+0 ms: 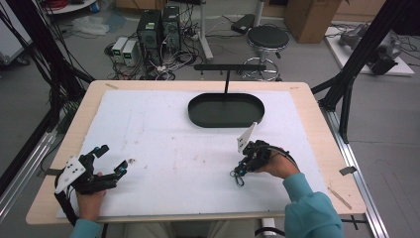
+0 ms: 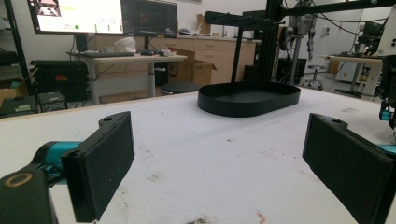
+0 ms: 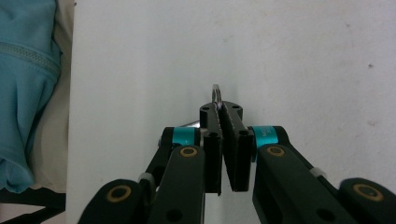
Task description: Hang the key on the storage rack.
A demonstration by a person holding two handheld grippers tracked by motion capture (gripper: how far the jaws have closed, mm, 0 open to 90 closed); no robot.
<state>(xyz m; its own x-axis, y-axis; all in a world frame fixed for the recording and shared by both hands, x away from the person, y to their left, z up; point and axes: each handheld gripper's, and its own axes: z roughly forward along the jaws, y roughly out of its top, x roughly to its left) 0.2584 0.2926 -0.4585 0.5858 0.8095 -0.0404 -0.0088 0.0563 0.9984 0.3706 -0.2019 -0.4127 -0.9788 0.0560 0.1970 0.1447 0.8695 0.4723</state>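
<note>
Right gripper (image 3: 223, 116) is clamped tight on a small metal ring (image 3: 216, 93), pinching it down at the white mat (image 1: 163, 148) on the desk's (image 1: 317, 129) right side, the ring poking out past the tips. Left gripper (image 1: 111, 159) rests low at the left, jaws spread wide, nothing between them. Black oval tray (image 1: 226, 110) sits well beyond.

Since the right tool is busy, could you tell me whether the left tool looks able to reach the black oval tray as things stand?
Probably yes: the left tool is open, with bare white mat between it and the tray.
</note>
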